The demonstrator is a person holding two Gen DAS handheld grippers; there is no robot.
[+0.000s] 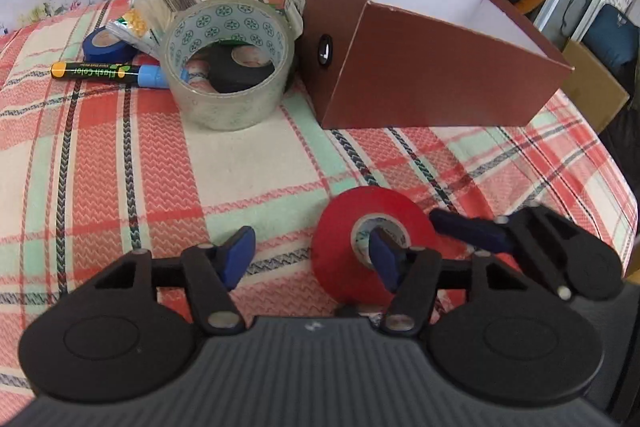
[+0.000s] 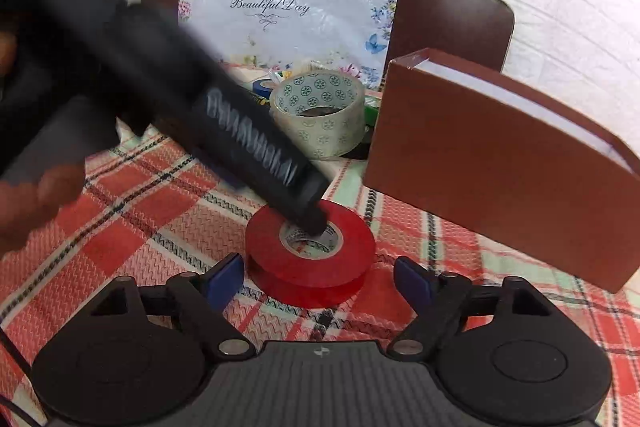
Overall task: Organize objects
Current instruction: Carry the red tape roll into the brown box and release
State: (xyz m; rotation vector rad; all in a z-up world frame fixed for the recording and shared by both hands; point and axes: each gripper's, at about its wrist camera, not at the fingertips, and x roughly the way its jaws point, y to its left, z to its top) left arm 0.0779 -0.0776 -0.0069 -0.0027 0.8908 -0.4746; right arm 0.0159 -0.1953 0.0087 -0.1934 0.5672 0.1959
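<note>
**Plaid counter, four tape rolls, one box**

Plaid cloth (image 1: pixel 120 163) is carrying one red tape roll (image 1: pixel 344 247), one clear roll (image 1: pixel 228 67), one blue roll (image 1: pixel 104 43), one black roll (image 1: pixel 240 65), one marker (image 1: pixel 108 71) and one brown box (image 1: pixel 432 83). Left tongs (image 1: pixel 316 251) are gaping wide, one finger poking into the red roll's core. Right tongs (image 2: pixel 320 279) are spreading wide, flanking it.

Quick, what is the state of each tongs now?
Left tongs: open, one finger inside the red tape roll core.
Right tongs: open, holding nothing, red tape roll between fingers.

Glossy red tape (image 1: pixel 374 245) — woven plaid cloth (image 1: pixel 120 167).
</note>
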